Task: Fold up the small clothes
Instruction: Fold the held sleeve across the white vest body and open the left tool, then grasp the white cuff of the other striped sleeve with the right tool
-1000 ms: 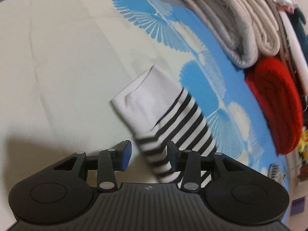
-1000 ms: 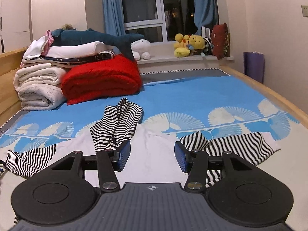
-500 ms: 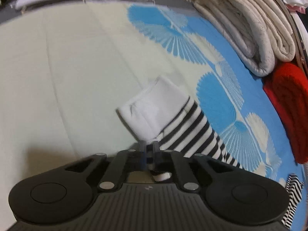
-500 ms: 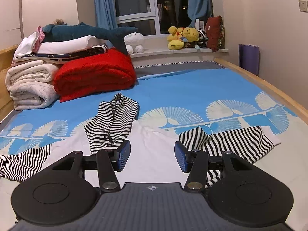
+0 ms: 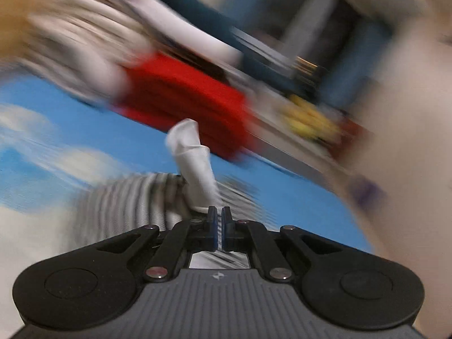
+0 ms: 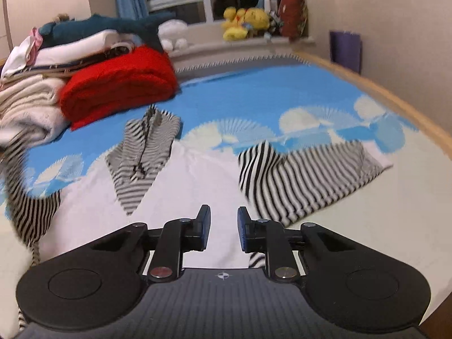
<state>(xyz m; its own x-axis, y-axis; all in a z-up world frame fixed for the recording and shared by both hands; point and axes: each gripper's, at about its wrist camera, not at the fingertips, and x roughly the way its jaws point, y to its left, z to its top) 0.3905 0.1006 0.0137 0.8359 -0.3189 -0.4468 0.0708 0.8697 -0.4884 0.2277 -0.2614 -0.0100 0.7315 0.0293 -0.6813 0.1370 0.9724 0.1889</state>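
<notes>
A small garment with a white body (image 6: 197,186) and black-and-white striped sleeves lies spread on the bed. My left gripper (image 5: 219,220) is shut on the left sleeve, whose white cuff (image 5: 192,158) sticks up past the fingers; this view is heavily blurred. In the right wrist view that lifted left sleeve (image 6: 25,197) rises at the left edge. The striped hood (image 6: 144,158) lies at the centre and the right sleeve (image 6: 305,180) lies flat to the right. My right gripper (image 6: 223,226) is open and empty, low over the white body.
A red folded blanket (image 6: 118,84) and a stack of folded linen (image 6: 31,104) with a plush shark on top sit at the back left. Plush toys (image 6: 245,22) line the windowsill. The wooden bed edge (image 6: 395,99) runs along the right.
My left gripper closed on the striped sleeve near its white cuff and swung it up and round toward the garment. My right gripper narrowed a little and moved forward.
</notes>
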